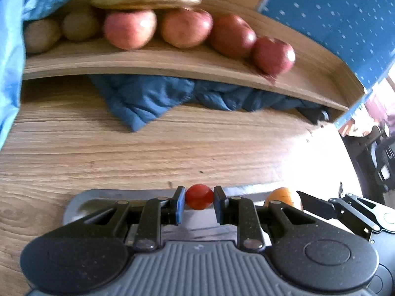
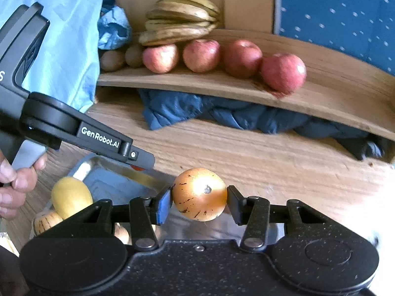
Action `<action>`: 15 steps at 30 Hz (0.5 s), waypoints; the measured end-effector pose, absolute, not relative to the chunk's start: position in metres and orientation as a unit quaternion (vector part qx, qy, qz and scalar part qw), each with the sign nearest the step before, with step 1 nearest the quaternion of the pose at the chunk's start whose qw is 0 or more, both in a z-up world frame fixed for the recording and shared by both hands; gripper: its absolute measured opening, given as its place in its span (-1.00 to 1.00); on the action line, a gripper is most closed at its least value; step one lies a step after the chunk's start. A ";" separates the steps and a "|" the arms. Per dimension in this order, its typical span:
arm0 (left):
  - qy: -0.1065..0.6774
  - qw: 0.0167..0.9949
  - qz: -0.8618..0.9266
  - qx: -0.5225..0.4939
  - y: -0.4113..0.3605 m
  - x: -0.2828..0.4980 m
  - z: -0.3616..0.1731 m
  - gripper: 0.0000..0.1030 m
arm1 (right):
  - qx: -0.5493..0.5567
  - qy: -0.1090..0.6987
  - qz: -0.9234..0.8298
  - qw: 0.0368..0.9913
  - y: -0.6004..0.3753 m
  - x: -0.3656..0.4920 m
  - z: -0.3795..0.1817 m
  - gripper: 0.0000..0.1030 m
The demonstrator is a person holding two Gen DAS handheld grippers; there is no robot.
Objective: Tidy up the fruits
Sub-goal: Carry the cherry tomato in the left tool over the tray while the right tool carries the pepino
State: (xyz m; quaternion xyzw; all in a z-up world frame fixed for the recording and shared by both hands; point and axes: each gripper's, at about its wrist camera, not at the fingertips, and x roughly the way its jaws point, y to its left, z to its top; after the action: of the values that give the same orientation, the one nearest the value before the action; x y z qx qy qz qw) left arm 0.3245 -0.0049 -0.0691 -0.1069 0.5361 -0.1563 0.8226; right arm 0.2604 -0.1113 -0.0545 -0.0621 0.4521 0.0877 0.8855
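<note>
Wood: the raised shelf (image 2: 333, 98) lies ahead of and above both grippers, across a bare stretch of the wooden table (image 1: 123, 148).
Left gripper (image 1: 199, 201): clamped on a small red fruit (image 1: 199, 196), pads pressing its two sides, held over the metal tray (image 1: 79, 197).
Right gripper (image 2: 199, 197): gripping an orange speckled fruit (image 2: 199, 194), also above the tray edge.
Shelf row: four red apples (image 2: 201, 55) run left to right, bananas (image 2: 180, 17) stacked behind, brown fruits (image 2: 112, 60) at the left end.
Free spot: judged to be the bare board right of the last apple, likely nearer the right gripper.
Fruit axis: both held fruits are near-round, no clear long axis; the orange one's stem end points toward the camera.
Left in tray: a yellow fruit (image 2: 70, 196) and striped ones (image 2: 47, 220).
</note>
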 end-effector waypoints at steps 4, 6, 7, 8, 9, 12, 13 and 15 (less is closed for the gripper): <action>0.543 0.815 -0.180 -0.095 -0.024 0.322 -0.072 -0.49 | -0.055 0.460 0.065 0.884 -0.121 0.249 -0.055 -0.03; 0.547 0.810 -0.191 -0.089 -0.033 0.321 -0.074 -0.49 | -0.051 0.463 0.053 0.883 -0.126 0.243 -0.055 -0.03; 0.549 0.808 -0.196 -0.086 -0.037 0.321 -0.074 -0.49 | -0.049 0.465 0.047 0.883 -0.128 0.240 -0.056 -0.03; 0.551 0.805 -0.201 -0.082 -0.041 0.321 -0.075 -0.49 | -0.047 0.467 0.041 0.882 -0.130 0.237 -0.056 -0.03; 0.553 0.803 -0.206 -0.079 -0.045 0.320 -0.075 -0.49 | -0.046 0.468 0.036 0.882 -0.132 0.234 -0.056 -0.03; 0.560 0.796 -0.217 -0.070 -0.055 0.319 -0.077 -0.49 | -0.041 0.473 0.022 0.880 -0.138 0.225 -0.057 -0.03; 0.562 0.794 -0.220 -0.068 -0.058 0.319 -0.078 -0.49 | -0.040 0.475 0.018 0.879 -0.140 0.223 -0.058 -0.03; 0.565 0.791 -0.225 -0.065 -0.062 0.318 -0.078 -0.49 | -0.038 0.478 0.011 0.878 -0.142 0.220 -0.059 -0.03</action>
State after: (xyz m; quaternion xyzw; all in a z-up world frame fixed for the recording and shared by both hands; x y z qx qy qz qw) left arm 0.3179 -0.0615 -0.0785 -0.0648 0.5651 -0.2253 0.7910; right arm 0.2195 -0.1425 -0.0586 -0.0375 0.4776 0.0108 0.8777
